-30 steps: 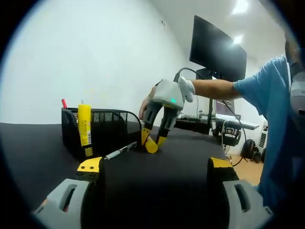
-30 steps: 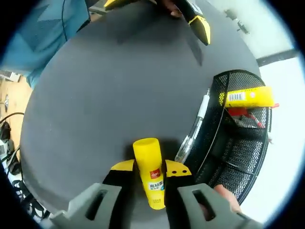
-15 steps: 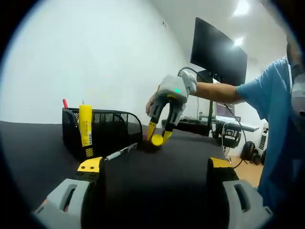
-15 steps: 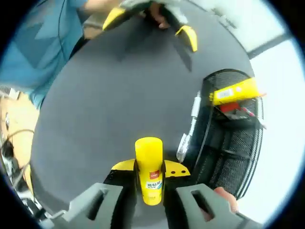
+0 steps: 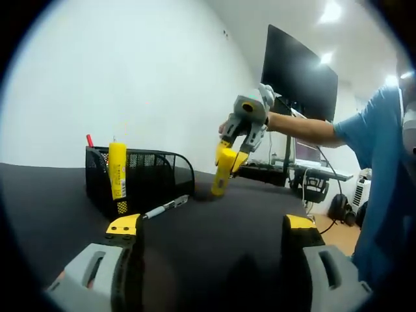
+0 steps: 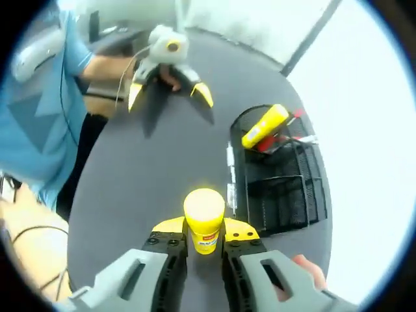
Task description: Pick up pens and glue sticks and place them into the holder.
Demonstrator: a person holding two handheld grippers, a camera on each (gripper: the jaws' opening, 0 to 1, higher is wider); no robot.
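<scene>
- Right gripper view showed the right gripper (image 6: 204, 239) clamped on a yellow glue stick (image 6: 204, 220), its round cap end pointing away from the camera and its body pinched between the two yellow-tipped jaws.
- Seen from the left gripper view, that same glue stick (image 5: 223, 171) hung tilted, well above the black tabletop (image 5: 214, 227) and to the right of the black mesh holder (image 5: 140, 177), not yet over it.
- The holder (image 6: 278, 170) already held another yellow glue stick (image 6: 264, 126) leaning against its rim, with a red pen (image 6: 281, 140) just beside that stick; in the left gripper view this glue stick (image 5: 116, 170) stood at the holder's near-left corner.
- A white pen (image 5: 165, 206) lay on the tabletop touching the holder's front wall, unpicked.
- The left gripper (image 5: 211, 270) sat low in front of the holder with its jaws spread wide and nothing between them; it also appeared in the right gripper view (image 6: 170, 90), beyond the holder.
- Judged from this, the step in hand was carrying the held stick to the holder. It would go best if the stick were brought fully above one of the holder's bare compartments, away from the leaning stick, and turned upright before release.
- The jaws should probably part only once the stick's lower end was inside the mesh walls, since a round stick let go on the rim could roll off across the tabletop.
</scene>
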